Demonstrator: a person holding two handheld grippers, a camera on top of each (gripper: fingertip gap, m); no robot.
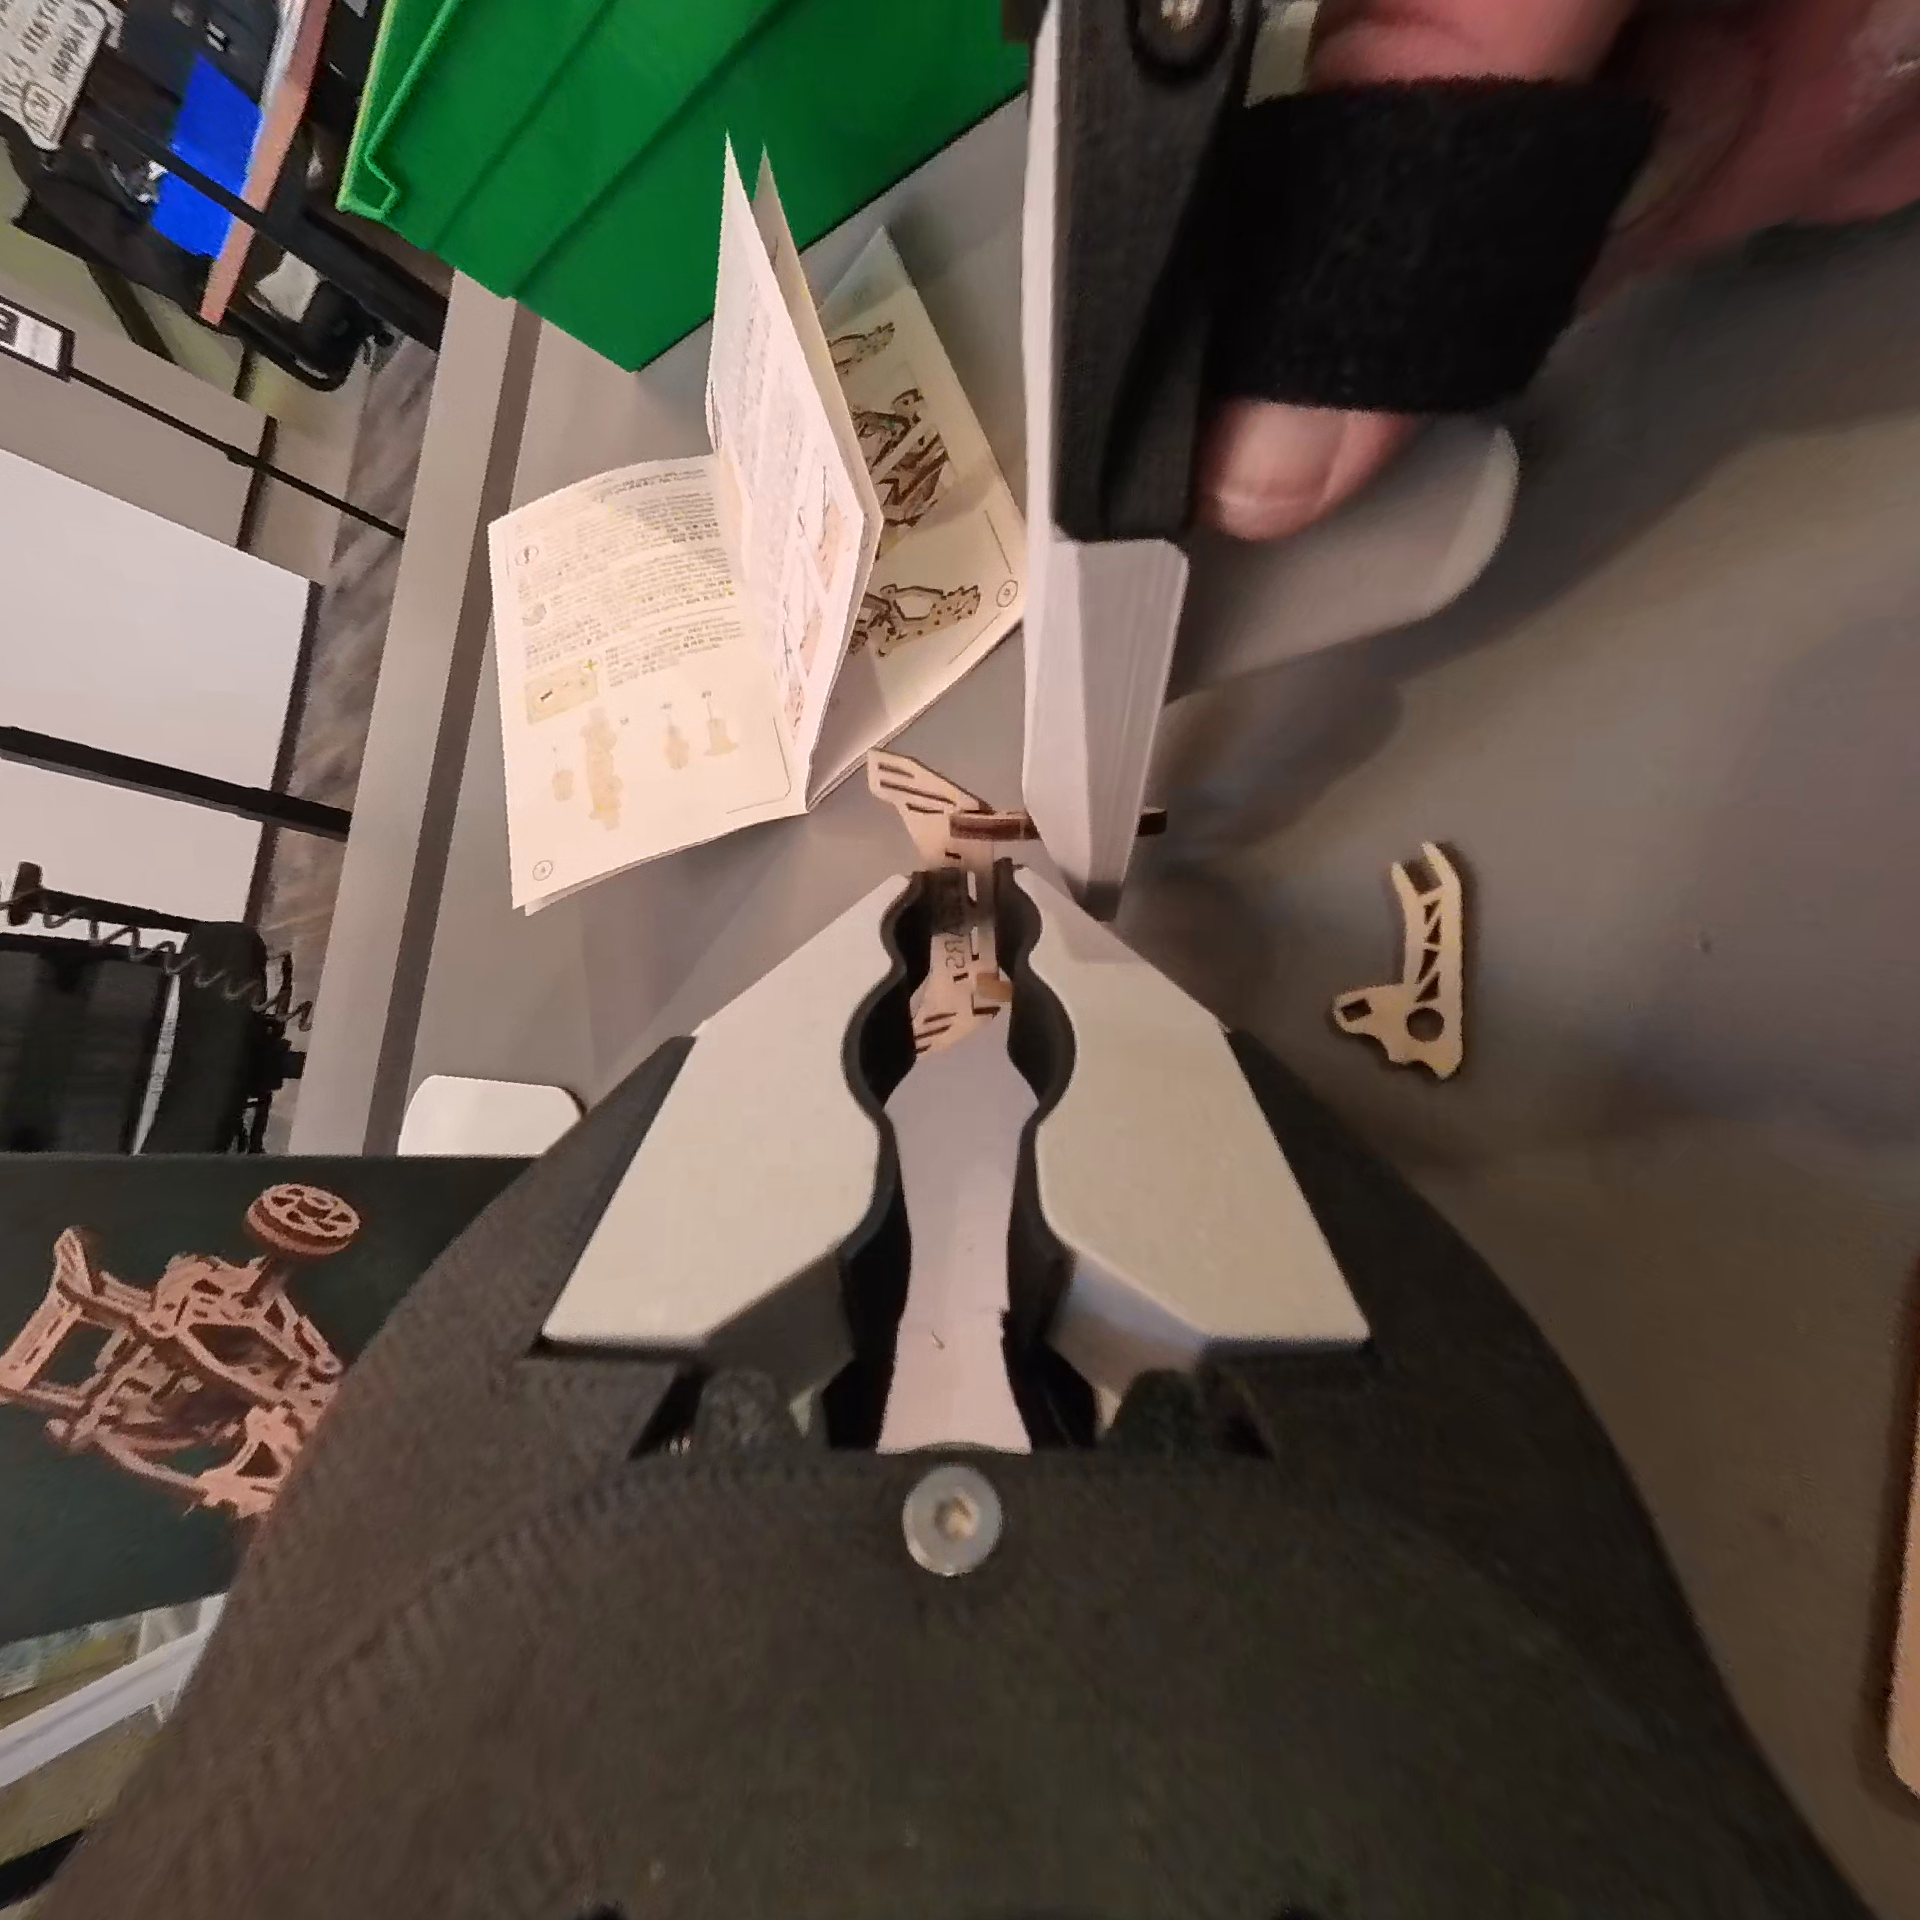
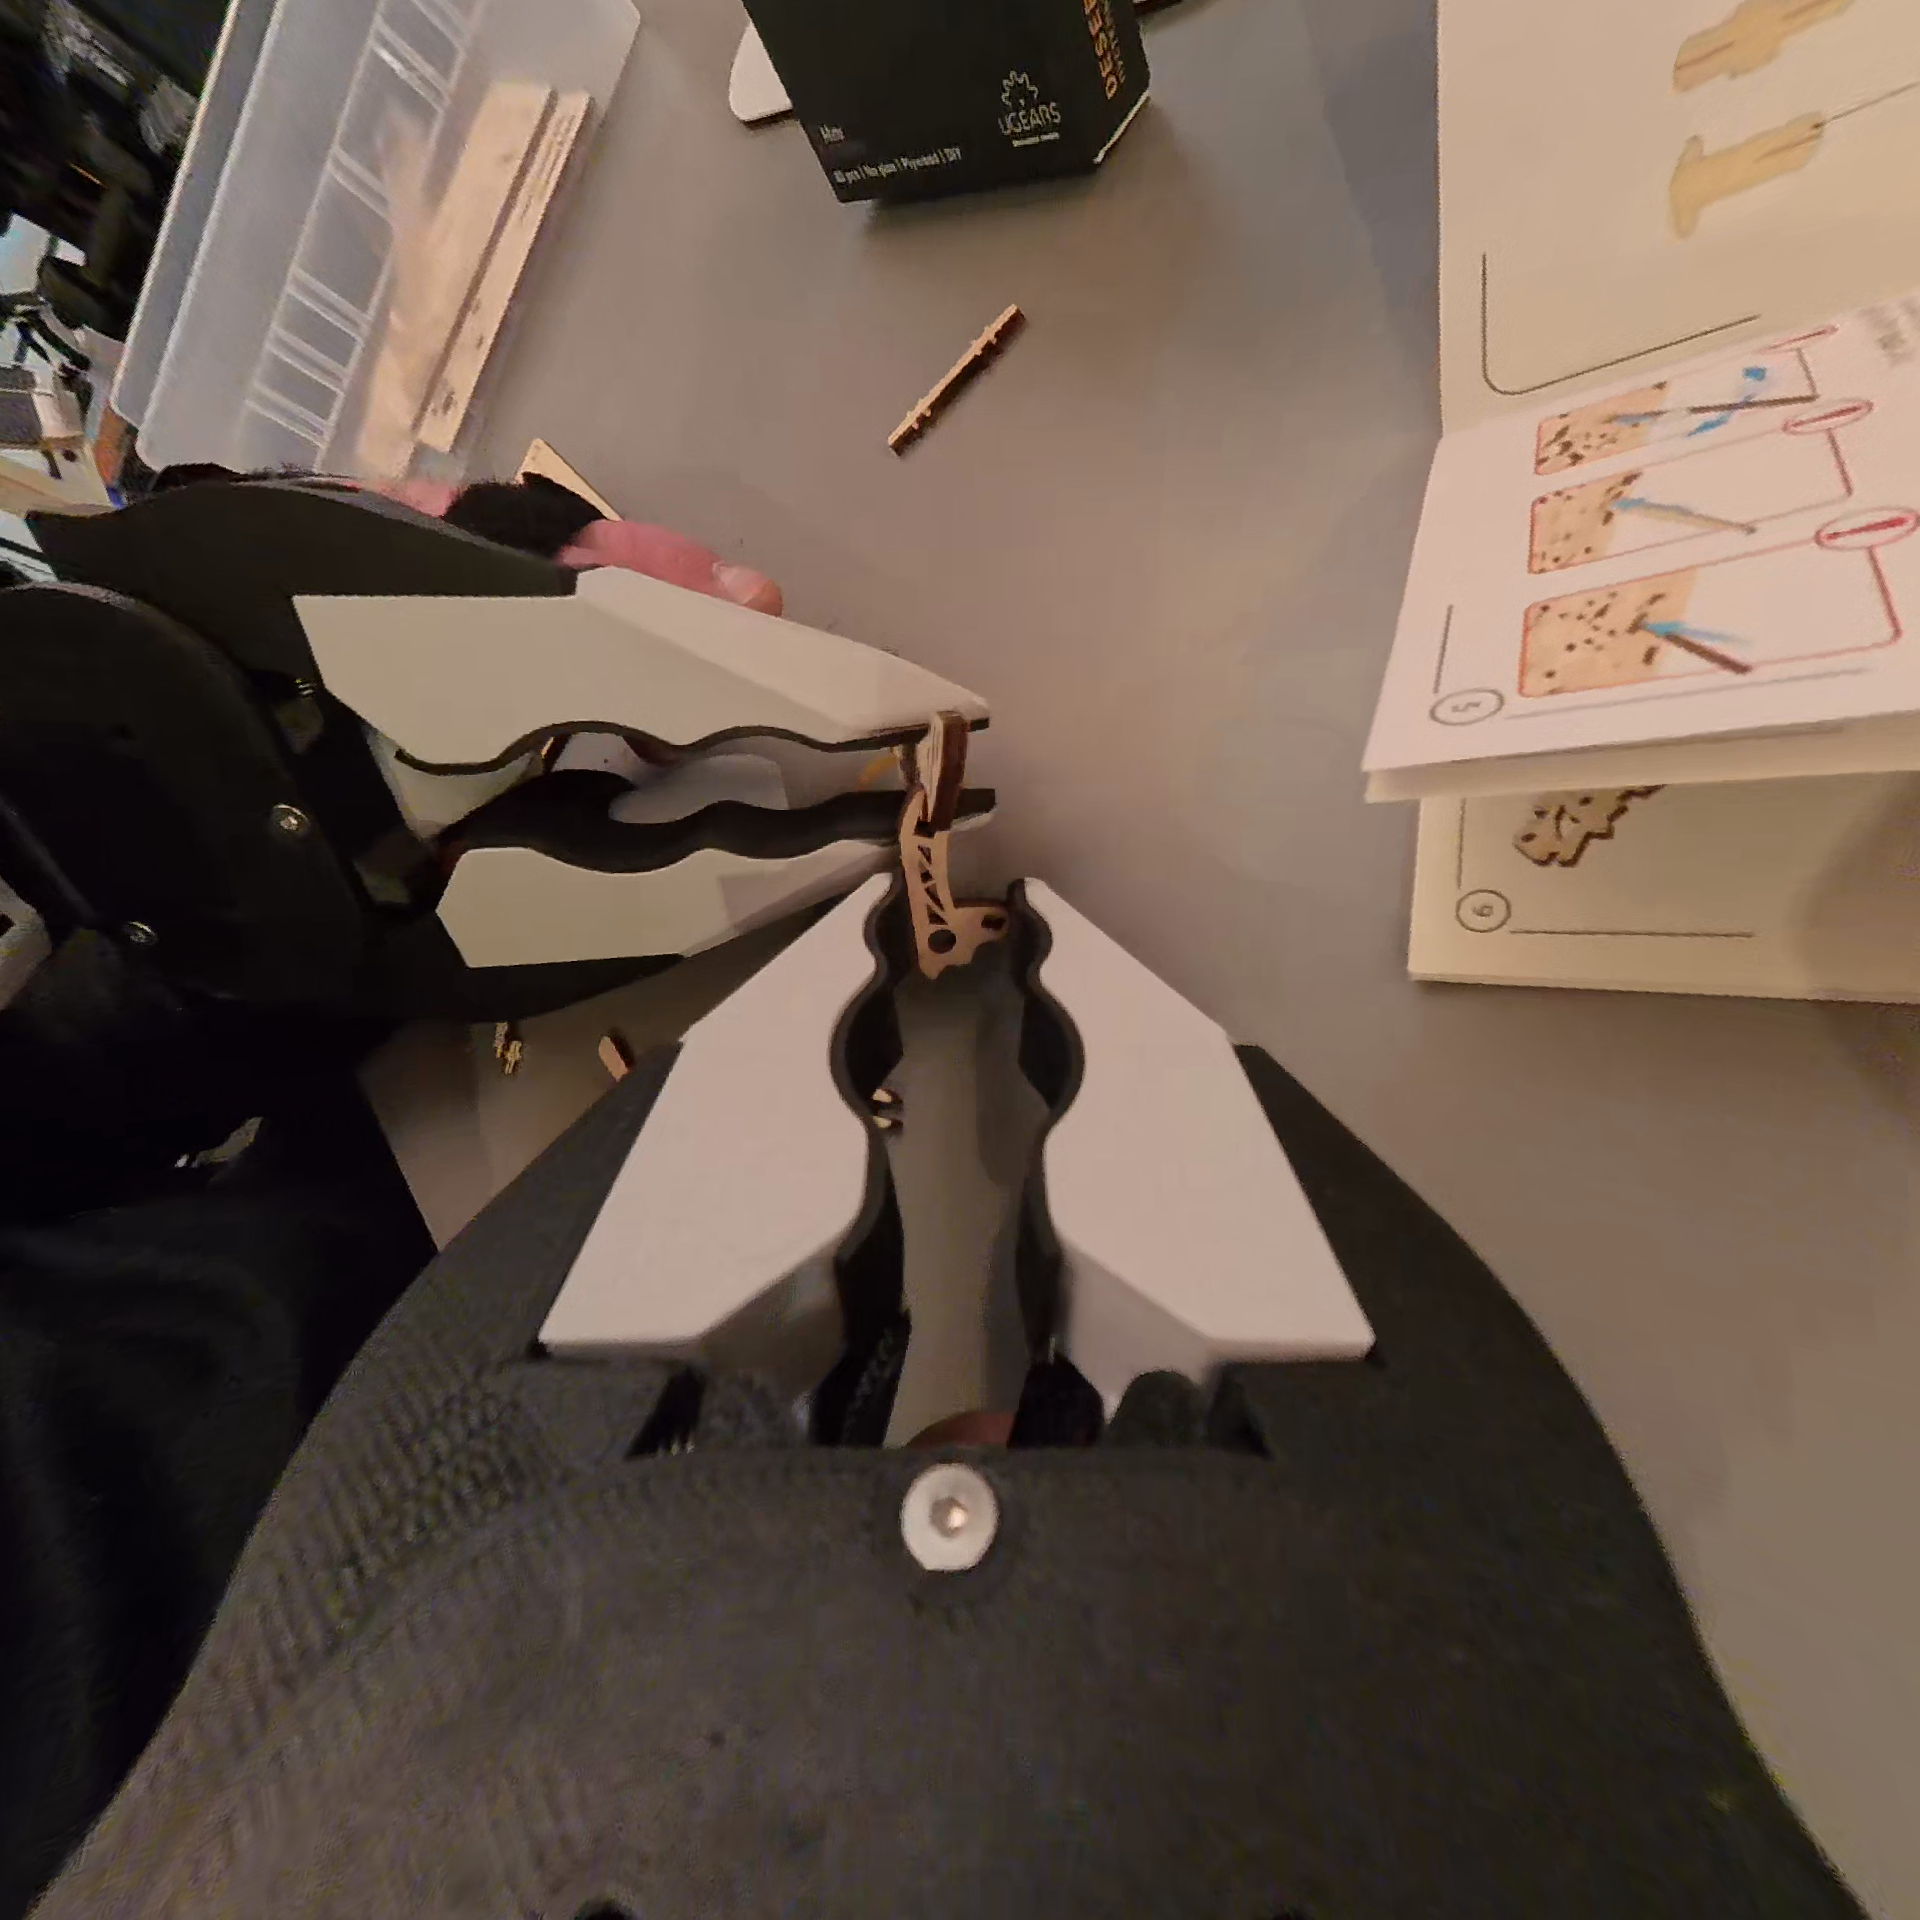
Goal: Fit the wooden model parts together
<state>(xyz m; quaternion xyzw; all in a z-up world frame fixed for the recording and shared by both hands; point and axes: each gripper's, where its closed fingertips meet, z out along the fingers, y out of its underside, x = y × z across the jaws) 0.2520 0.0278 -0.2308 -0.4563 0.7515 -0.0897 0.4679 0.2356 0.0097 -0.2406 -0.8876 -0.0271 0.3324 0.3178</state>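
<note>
Left wrist view: grey table [image 1: 1558, 727], open booklet [image 1: 644, 665], green bin [image 1: 623, 156].

Probably a workshop or lab; a grey worktop [image 2: 1195, 520] is seen beside green bins [image 1: 644, 156], a clear parts organiser [image 2: 343, 208] and equipment racks [image 1: 156, 156].

Two close wrist views, shared table [image 1: 1662, 727].

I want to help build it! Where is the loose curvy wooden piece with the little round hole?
In the left wrist view, the curvy wooden piece lies flat on the grey table, to the right of the left claw, touching nothing.
</note>
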